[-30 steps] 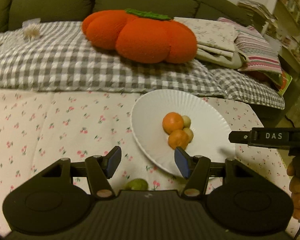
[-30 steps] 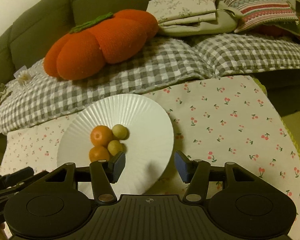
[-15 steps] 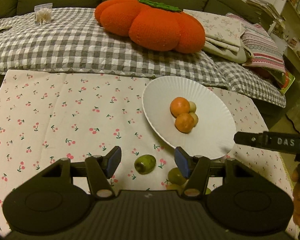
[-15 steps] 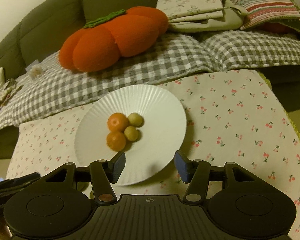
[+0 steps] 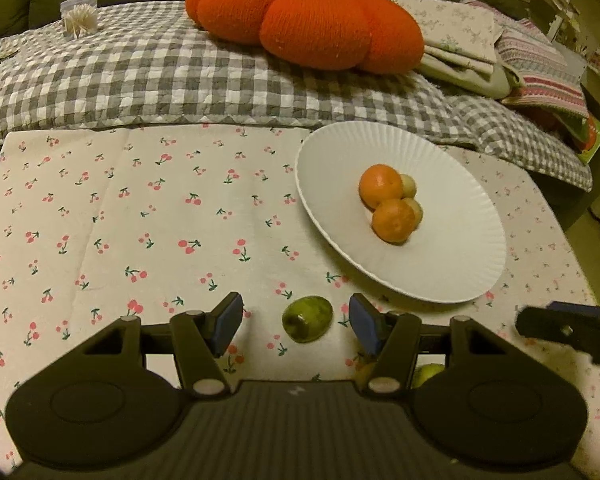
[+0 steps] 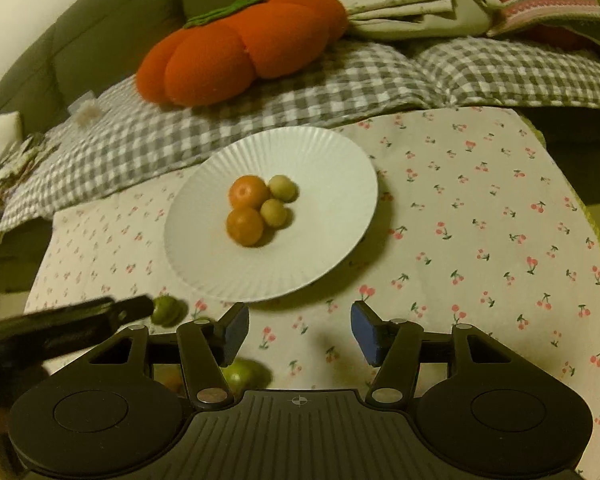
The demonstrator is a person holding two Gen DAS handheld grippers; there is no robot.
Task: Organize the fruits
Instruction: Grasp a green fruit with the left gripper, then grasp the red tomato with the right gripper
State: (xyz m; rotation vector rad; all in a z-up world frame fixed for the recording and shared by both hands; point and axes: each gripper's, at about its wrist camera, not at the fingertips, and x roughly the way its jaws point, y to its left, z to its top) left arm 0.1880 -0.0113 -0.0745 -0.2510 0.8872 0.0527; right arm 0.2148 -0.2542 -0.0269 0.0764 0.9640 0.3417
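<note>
Right now the left gripper (image 5: pixel 296 322) is spread wide over the cherry-print worktop (image 5: pixel 140 220), a green fruit (image 5: pixel 307 319) lying between its fingertips, untouched. Beyond it sits the white plate (image 5: pixel 452 264) — 2 oranges (image 5: pixel 381 186) and 2 small yellow-green fruits (image 6: pixel 283 188) clustered together. The right gripper (image 6: pixel 299 334) is also spread, empty, another green fruit (image 6: pixel 242 374) just beside its left finger.
</note>
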